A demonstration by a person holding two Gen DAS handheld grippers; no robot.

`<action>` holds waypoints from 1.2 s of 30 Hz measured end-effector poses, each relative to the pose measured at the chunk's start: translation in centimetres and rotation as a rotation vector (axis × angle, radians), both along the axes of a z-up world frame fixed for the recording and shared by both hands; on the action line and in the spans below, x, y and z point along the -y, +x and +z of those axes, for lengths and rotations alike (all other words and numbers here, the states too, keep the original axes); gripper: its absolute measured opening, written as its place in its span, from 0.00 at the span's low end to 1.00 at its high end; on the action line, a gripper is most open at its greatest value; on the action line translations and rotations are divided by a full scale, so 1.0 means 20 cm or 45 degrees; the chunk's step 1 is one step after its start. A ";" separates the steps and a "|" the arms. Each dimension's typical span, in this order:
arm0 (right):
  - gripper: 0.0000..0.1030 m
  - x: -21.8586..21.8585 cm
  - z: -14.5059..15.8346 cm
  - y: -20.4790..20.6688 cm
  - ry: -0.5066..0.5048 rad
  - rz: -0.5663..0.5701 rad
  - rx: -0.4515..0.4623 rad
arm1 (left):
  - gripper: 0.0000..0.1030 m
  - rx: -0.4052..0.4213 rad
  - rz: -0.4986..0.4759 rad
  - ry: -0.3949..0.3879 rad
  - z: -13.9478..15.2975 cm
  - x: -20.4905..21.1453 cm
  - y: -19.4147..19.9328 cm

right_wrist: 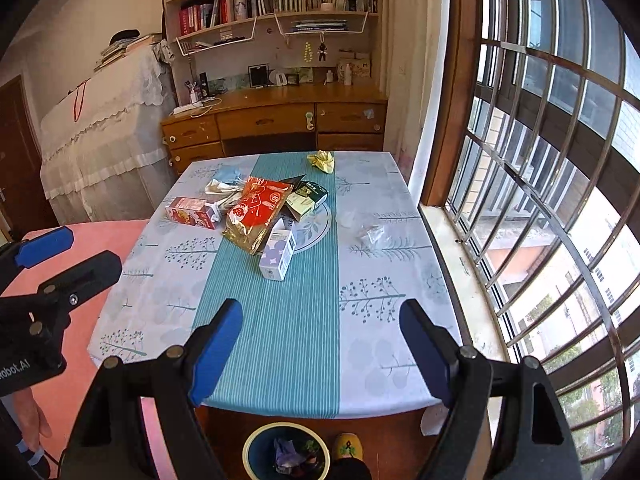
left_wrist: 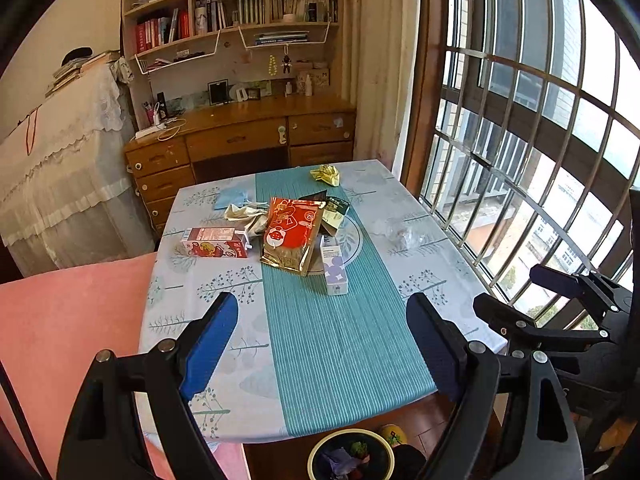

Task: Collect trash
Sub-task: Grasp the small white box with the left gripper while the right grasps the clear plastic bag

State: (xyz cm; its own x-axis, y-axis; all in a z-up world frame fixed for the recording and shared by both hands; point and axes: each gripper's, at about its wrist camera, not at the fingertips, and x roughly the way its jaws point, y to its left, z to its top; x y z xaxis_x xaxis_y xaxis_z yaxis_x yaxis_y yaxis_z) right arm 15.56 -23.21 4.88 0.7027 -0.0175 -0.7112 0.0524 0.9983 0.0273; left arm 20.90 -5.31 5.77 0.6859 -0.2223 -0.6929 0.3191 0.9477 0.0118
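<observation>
Trash lies mid-table on the cloth point(left_wrist: 340, 340): a red-gold snack bag point(left_wrist: 294, 236) point(right_wrist: 256, 210), a milk carton point(left_wrist: 216, 242) point(right_wrist: 192, 212), a white-purple box point(left_wrist: 334, 270) point(right_wrist: 278, 254), a green-cream box point(right_wrist: 306, 198), a yellow wrapper point(left_wrist: 326, 174) point(right_wrist: 322, 160) and clear crumpled plastic point(left_wrist: 400, 234) point(right_wrist: 368, 232). My left gripper point(left_wrist: 322, 300) point(right_wrist: 92, 250) hovers open over the table's near edge, nothing between its fingers. The right gripper point(right_wrist: 322, 306) point(left_wrist: 512, 286) is beside it, open and empty too. A round bin point(right_wrist: 256, 436) with purple scraps sits on the floor below.
A pink cushioned seat point(left_wrist: 60, 340) adjoins the table's left side. A barred window point(right_wrist: 540, 200) runs along the right. A wooden desk point(left_wrist: 240, 136) with bookshelves stands behind, next to a lace-covered piece of furniture point(left_wrist: 52, 168). A yellow slipper point(right_wrist: 348, 446) lies by the bin.
</observation>
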 end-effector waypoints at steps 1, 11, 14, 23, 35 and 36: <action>0.79 0.04 -0.02 0.07 0.007 0.017 -0.004 | 0.82 -0.019 0.011 0.016 -0.03 0.03 0.06; 0.79 0.34 -0.33 0.75 -0.003 0.198 -0.178 | 0.82 -0.317 0.209 0.012 -0.42 0.32 0.71; 0.79 0.38 -0.44 0.94 -0.044 0.265 -0.213 | 0.82 -0.364 0.309 -0.019 -0.53 0.34 0.85; 0.79 0.38 -0.75 1.24 -0.268 0.379 -0.302 | 0.82 -0.535 0.436 0.000 -0.81 0.41 1.14; 0.70 0.41 -0.94 1.38 -0.399 0.422 -0.376 | 0.82 -0.753 0.435 0.010 -1.13 0.49 1.31; 0.63 0.41 -0.93 1.39 -0.378 0.425 -0.371 | 0.82 -0.762 0.428 0.015 -1.14 0.50 1.32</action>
